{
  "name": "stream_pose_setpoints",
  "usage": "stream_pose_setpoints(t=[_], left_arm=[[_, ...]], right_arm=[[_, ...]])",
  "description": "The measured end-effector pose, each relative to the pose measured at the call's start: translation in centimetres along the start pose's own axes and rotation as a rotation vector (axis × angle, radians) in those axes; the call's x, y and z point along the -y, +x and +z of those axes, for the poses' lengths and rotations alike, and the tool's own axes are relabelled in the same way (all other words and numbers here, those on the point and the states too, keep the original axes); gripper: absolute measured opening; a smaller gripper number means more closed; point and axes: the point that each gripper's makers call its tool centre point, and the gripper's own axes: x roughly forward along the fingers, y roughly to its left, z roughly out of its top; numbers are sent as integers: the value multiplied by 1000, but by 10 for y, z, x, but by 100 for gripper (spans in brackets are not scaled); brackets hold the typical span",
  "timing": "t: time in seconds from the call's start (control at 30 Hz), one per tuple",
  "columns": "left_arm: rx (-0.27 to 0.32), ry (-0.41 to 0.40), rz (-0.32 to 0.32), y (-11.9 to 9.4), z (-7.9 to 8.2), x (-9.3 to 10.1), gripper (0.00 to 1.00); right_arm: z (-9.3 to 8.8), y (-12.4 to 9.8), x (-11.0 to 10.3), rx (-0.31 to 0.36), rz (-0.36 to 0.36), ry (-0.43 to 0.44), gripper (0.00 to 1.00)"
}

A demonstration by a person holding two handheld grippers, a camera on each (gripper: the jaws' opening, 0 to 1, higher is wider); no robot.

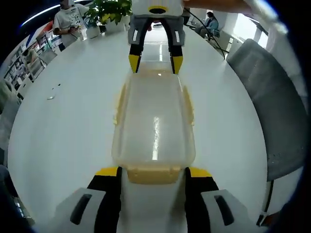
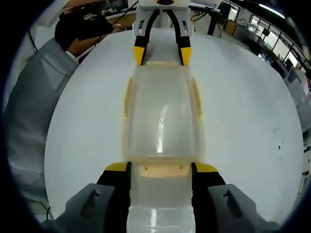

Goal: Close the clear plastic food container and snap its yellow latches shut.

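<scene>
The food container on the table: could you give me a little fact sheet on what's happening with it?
object: clear plastic food container, lid on
latches: yellow latches at ends and sides
surface: white table
left gripper: jaws open, straddling one end latch
right gripper: jaws open, straddling the opposite end
nearby: grey chair; potted plant

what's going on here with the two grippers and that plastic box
A person is working a clear plastic food container on a white table with two handheld grippers, one at each short end. The left gripper straddles the yellow end latch nearest it, and the right gripper does the same at the opposite latch. The lid is already down on the box. Yellow side latches stick out along the long edges; whether any latch has clicked shut can't be told.
</scene>
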Motion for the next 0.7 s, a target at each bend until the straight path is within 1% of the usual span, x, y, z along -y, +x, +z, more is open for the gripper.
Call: stream_pose_setpoints(t=[0.07, 0.1, 0.13, 0.17, 0.27, 0.33, 0.37, 0.4, 0.47, 0.5, 0.63, 0.7], left_arm=[[-3, 6, -4, 0, 0, 0, 44], [-5, 6, -4, -1, 0, 0, 40], [-10, -5, -2, -1, -1, -1, 37], [-16, 4, -7, -1, -1, 0, 33], [-32, 5, -4, 0, 0, 0, 33], [-42, 6, -4, 1, 0, 0, 33], [-50, 8, -3, 1, 0, 0, 33], [-57, 6, -3, 1, 0, -1, 33], [-68, 5, -2, 1, 0, -1, 34], [-74, -9, 1, 1, 0, -1, 34], [-104, 4, -3, 1, 1, -1, 34], [-118, 5, -4, 1, 1, 0, 34]], right_arm=[[-1, -1, -1, 5, 3, -11, 46], [-1, -1, -2, 4, 7, -17, 46], [-1, -1, -1, 2, 5, -10, 46], [-1, -2, 0, 0, -1, 2, 45], [1, -1, 0, 0, 5, -16, 45], [0, -2, 1, -1, 2, 4, 44], [0, -1, 1, -3, 6, -16, 44], [0, -2, 2, -6, 5, -6, 42], [0, -2, 4, -29, 1, 3, 38], [0, -1, 3, -40, 3, -15, 37], [-1, -2, 3, -70, 2, -4, 36], [-2, -2, 3, -70, 2, -1, 36]])
